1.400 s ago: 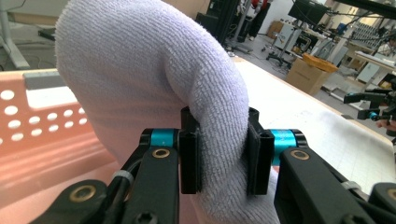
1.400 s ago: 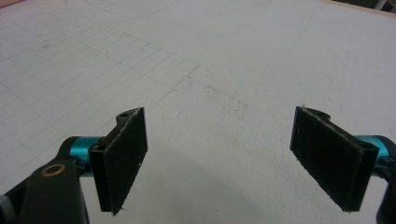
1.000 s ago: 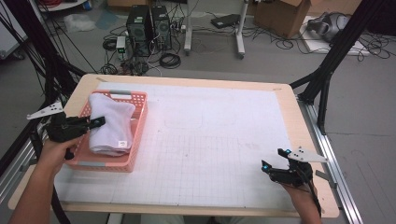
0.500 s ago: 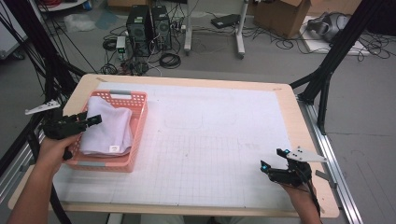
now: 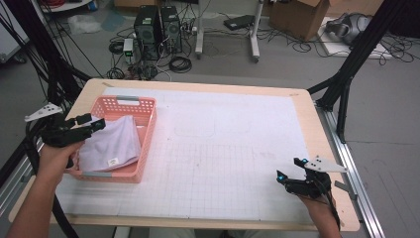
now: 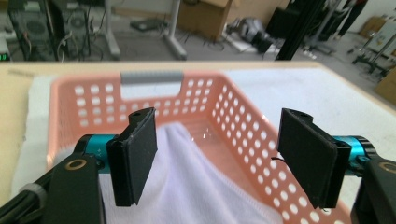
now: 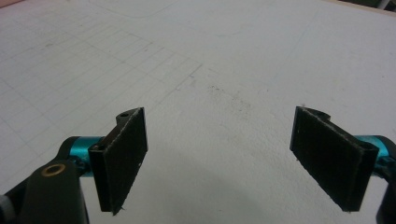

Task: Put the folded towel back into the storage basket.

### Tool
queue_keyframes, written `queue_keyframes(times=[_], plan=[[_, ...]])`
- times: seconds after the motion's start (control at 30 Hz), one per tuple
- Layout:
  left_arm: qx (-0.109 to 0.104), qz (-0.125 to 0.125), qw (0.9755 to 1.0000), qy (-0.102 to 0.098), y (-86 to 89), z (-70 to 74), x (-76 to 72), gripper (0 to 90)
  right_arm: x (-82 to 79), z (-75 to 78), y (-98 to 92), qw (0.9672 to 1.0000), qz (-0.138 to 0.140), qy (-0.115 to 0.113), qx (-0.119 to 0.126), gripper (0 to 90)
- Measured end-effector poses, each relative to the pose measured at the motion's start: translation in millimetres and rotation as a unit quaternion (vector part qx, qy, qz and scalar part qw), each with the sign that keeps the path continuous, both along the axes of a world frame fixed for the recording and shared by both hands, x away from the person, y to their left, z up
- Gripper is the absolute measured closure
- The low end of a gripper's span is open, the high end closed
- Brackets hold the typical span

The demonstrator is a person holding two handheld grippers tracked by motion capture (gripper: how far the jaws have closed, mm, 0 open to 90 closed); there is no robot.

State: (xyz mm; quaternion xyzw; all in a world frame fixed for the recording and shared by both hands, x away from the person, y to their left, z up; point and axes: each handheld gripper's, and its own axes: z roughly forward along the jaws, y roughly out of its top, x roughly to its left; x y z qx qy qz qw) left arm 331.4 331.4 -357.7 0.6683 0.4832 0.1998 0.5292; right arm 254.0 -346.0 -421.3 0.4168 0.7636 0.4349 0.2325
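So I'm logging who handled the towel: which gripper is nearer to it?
Left. The left gripper hangs open just over the towel in the basket. The right gripper sits open at the table's far near-right corner.

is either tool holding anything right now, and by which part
Nothing is held. The left tool has just opened above the white towel in the pink basket; the right tool is open.

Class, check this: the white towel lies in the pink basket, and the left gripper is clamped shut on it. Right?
Not quite. The white towel does lie in the pink basket, but the left gripper has just opened; the left gripper view shows its jaws wide apart, gripping nothing.
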Motion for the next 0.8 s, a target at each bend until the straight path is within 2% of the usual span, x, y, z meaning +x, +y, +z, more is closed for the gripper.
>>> queue_keyframes(times=[0.1, 0.17, 0.23, 0.3, 0.47, 0.5, 0.6, 0.7, 0.8], plan=[[0.018, -0.001, 0.9996, 0.024, -5.1, -7.3, 2.2, 29.7, -0.4, 0.3, -1.4, 1.0, -0.002, -0.001, 0.002, 17.6], [0.038, -0.002, 0.9986, 0.038, -9.2, -10.1, 4.8, 29.8, -0.7, 0.4, -1.6, 1.0, -0.004, 0.001, 0.002, 17.5], [0.051, -0.001, 0.9977, 0.044, -13.5, -12.3, 7.6, 29.9, -0.3, 0.3, -1.2, 1.0, -0.002, 0.0, 0.0, 17.6], [0.053, 0.002, 0.9977, 0.043, -15.1, -13.5, 8.7, 29.7, -0.4, 0.5, -0.2, 1.0, -0.001, -0.001, 0.0, 17.6], [0.082, 0.03, 0.9944, 0.059, -21.3, -20.9, 17.5, 29.2, -1.0, 1.8, -0.1, 1.0, -0.003, -0.005, 0.002, 17.6], [0.082, 0.03, 0.9944, 0.059, -21.3, -20.9, 17.5, 29.3, -0.8, 1.3, -0.4, 1.0, -0.002, -0.005, 0.001, 17.6], [0.116, 0.039, 0.9895, 0.077, -26.7, -24.0, 22.6, 30.2, -0.6, 0.9, -1.7, 1.0, -0.002, -0.005, 0.0, 17.6], [0.126, 0.04, 0.9876, 0.085, -29.6, -26.6, 24.7, 30.3, -0.6, 1.3, -1.7, 1.0, -0.003, -0.005, 0.002, 17.6], [0.128, 0.04, 0.987, 0.088, -30.3, -26.7, 25.0, 30.2, -0.4, 0.9, -1.2, 1.0, -0.002, -0.003, 0.001, 17.6]])
